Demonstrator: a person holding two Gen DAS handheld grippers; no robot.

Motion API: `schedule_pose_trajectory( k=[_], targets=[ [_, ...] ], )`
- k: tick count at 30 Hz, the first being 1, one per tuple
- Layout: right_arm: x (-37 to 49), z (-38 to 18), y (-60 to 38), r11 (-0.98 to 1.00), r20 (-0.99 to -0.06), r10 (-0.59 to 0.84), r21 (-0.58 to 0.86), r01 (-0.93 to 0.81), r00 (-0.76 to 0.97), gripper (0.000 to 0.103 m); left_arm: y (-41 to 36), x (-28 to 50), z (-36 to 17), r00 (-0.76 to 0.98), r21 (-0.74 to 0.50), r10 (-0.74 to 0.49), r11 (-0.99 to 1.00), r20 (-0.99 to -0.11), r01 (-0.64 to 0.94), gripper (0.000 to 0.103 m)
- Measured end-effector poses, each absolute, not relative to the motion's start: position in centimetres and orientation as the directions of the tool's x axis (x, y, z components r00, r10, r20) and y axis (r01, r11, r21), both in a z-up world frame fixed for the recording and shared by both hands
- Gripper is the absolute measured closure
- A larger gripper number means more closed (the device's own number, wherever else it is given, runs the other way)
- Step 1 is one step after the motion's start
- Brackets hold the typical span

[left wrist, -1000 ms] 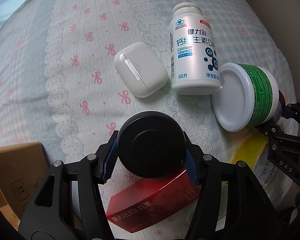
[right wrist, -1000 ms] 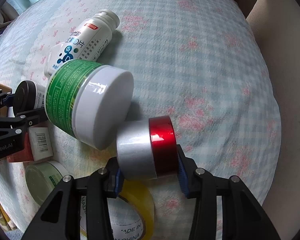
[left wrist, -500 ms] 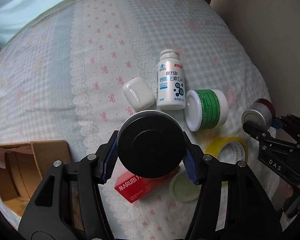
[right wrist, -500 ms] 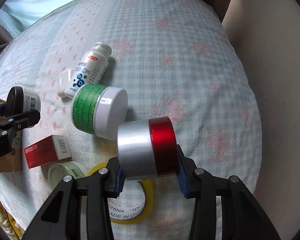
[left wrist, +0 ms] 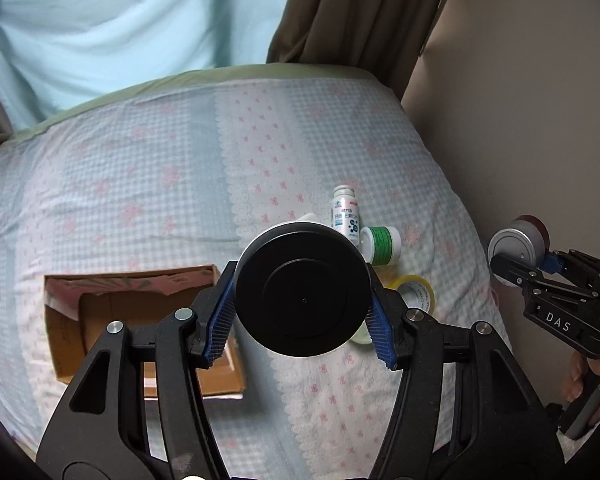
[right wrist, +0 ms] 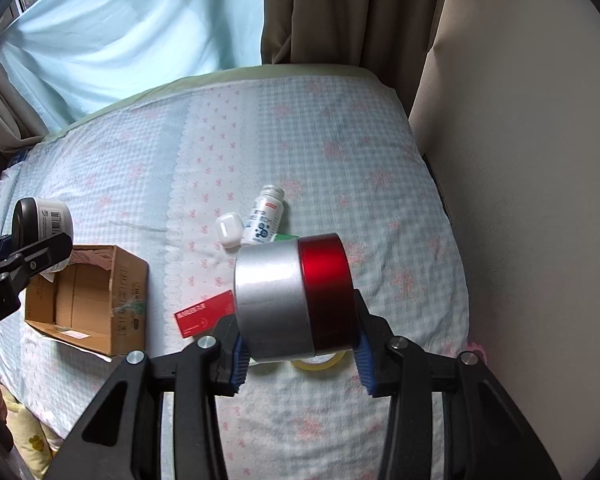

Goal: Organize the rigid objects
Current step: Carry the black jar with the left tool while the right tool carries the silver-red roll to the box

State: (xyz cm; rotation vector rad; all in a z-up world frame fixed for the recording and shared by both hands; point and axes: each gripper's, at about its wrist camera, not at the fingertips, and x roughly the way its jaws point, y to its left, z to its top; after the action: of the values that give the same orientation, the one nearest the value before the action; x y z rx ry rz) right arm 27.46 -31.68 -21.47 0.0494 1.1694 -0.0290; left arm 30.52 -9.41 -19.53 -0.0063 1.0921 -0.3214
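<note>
Above a checked bedspread (left wrist: 148, 184), the left gripper (left wrist: 303, 322) clamps a black-lidded jar (left wrist: 303, 294) between its blue pads, while the right gripper (right wrist: 298, 354) grips a silver-and-red tin (right wrist: 294, 298) by its ends. Below lie an open cardboard box (right wrist: 100, 300), a red carton (right wrist: 204, 314) and a yellow tape roll (left wrist: 416, 292). Farther off rest a green-labelled tub (left wrist: 382, 245), a white earbud case (right wrist: 228, 230) and a vitamin bottle (right wrist: 265, 220).

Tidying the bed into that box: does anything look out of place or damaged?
The vitamin bottle lies toppled on the bedspread without a cap, and the cardboard box has a ragged, torn flap.
</note>
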Motion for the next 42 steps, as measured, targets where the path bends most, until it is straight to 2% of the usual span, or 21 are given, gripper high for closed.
schedule_pose_trajectory(
  k=[7,15,26,33,42],
  targets=[
    [24.3,-16.5,-24.0,0.996,-0.9,-0.013,0.027,0.085,0.435,0.063,1.1,27.6,-17.4,0.415,-0.181,-0.261,0.958,-0.872,0.222,0.049],
    [24.9,-16.9,-12.8,0.998,-0.905,0.036,0.057,0.038,0.425,0.063,12.1,28.3,-18.8,0.397,-0.153,-0.226,0.966,-0.89,0.206,0.049],
    [28.9,-24.4,-0.3,0.992,-0.941,0.129,0.117,-0.057,0.314,0.063,19.0,31.9,-27.6,0.271,-0.133,-0.182,0.973,-0.945,0.19,0.049],
    [31.0,-30.3,1.7,0.99,-0.971,0.134,0.12,-0.079,0.197,0.063,18.8,34.4,-33.6,0.172,-0.134,-0.163,0.977,-0.972,0.165,0.049],
    [32.9,-37.4,2.2,0.981,-0.987,0.132,0.117,-0.153,0.091,0.063,16.0,37.3,-40.7,0.066,-0.074,-0.089,0.976,-0.994,0.204,0.049]
  ],
)
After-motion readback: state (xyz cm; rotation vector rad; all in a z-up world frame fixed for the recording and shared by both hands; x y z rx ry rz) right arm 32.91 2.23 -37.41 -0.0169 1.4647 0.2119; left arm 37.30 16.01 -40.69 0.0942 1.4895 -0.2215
